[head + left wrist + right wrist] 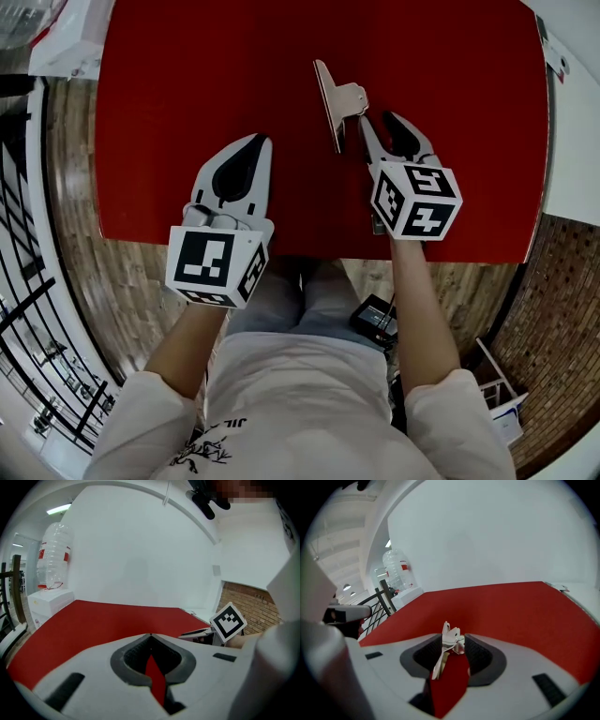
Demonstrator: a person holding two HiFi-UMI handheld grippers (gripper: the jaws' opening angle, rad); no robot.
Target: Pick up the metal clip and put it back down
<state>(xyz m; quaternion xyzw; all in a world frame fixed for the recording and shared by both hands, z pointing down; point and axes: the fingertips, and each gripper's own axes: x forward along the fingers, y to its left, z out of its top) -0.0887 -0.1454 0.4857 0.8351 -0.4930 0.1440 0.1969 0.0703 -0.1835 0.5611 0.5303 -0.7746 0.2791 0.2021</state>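
**Clip down on the table, right jaws open around it: withdrawal pending**

Finding: the metal bulldog clip point(337, 101) lies on the red tabletop point(178, 84), toward the far middle, just left of the right gripper point(376, 118). In the right gripper view the clip's handle point(449, 644) stands in the gap between the jaws, nearer the left one. The jaws are spread wide and neither pad presses on it. The left gripper point(258, 142) sits nearer and to the left, well apart from the clip, with its jaws closed tip to tip on nothing.

Assessment: the put-down appears done, and what remains is to clear the tool. The right gripper should be drawn straight back along its own line with the jaws kept wide. Because the handle sits close to the left jaw, any sideways drift or roll could catch the clip and drag it. The left gripper has no part to play and should keep off.

Count:
- metal clips: one
- grippers: two, each with one marker cube
- red tabletops: one
- large water bottles point(55, 555): one, on the far left
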